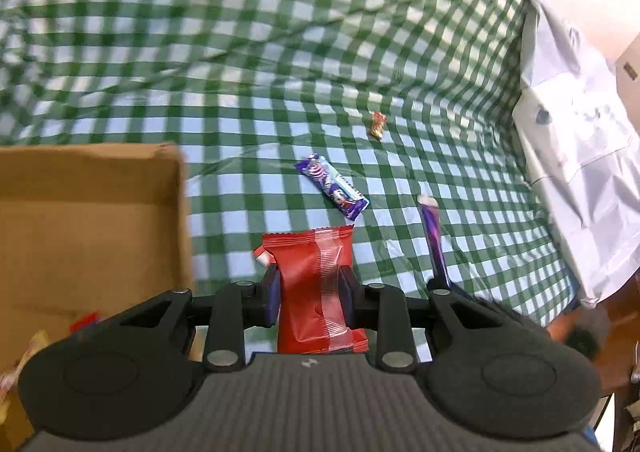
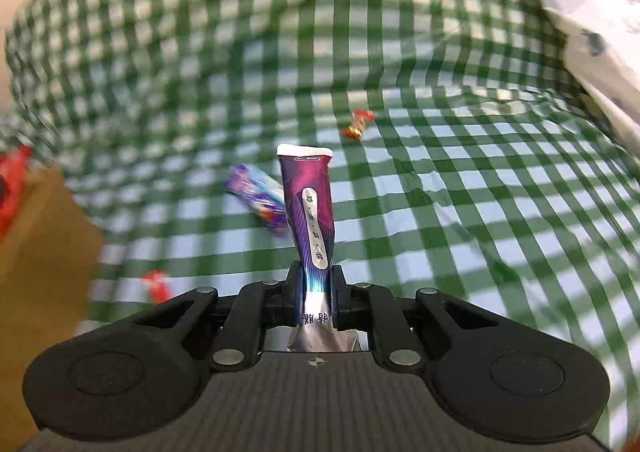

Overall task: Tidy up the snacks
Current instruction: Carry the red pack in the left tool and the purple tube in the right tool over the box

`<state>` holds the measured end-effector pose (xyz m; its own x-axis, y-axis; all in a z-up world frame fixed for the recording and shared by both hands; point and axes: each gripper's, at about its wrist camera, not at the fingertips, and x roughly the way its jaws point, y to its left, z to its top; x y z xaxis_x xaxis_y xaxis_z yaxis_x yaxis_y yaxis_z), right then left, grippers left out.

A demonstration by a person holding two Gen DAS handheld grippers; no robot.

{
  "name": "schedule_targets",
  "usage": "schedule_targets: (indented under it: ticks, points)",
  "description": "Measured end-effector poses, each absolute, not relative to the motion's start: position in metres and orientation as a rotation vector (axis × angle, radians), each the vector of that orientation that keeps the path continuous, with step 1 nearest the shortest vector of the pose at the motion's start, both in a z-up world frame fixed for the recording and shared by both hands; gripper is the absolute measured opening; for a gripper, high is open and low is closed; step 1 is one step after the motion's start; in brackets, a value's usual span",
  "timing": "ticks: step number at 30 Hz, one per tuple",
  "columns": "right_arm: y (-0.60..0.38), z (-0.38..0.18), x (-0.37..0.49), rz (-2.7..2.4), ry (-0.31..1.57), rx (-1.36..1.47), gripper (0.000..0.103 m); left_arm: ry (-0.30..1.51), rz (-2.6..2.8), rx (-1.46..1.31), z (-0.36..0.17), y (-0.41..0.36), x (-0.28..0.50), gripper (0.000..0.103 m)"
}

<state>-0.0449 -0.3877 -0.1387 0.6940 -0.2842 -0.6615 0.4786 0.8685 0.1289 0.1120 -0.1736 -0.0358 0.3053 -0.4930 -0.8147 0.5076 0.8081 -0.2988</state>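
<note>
Nearest to us, the left gripper (image 1: 308,292) pinches a red snack packet (image 1: 316,284) across its middle, the packet standing lengthwise out ahead of the fingers. Just to its left, and closer than anything else on the tabletop (image 1: 460,156), is the open cardboard box (image 1: 92,220), with a few wrappers showing at its near corner. We judge that the coming move turns on this: the box lies to the left of the left gripper and beside it, so a short sideways carry should bring the packet over the rim.

The right gripper (image 2: 314,292) is pressed tight on the lower end of a slim purple snack tube (image 2: 308,208), whose long axis runs straight ahead from the jaws, its white sealed end farthest from us. In the right wrist view the box's brown edge (image 2: 40,252) sits at the far left, so this hand is the farther of the two from it and would have to cross over.

Further out on the green checked cloth a purple-and-blue wrapped bar (image 1: 332,186) lies on a diagonal, loose. Beyond it, a small red-and-gold candy (image 1: 377,125) lies alone, well apart from both grippers.
</note>
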Motion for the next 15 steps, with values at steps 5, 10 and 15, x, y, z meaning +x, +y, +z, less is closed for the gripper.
schedule_targets:
  ticks: [5,10,15]
  points:
    - [-0.297,-0.087,-0.084,-0.302,0.621,0.319,0.013,1.040,-0.528,0.082,-0.018,-0.114,0.073,0.033]
    - [-0.224,-0.067,-0.096,-0.181,0.637,0.335,0.013,1.045,-0.443,0.115,-0.018,-0.053,0.040,0.033]
    - [-0.166,-0.056,-0.098,-0.109,0.672,0.297,0.013,1.025,-0.421,0.090,-0.013,-0.002,0.020,0.033]
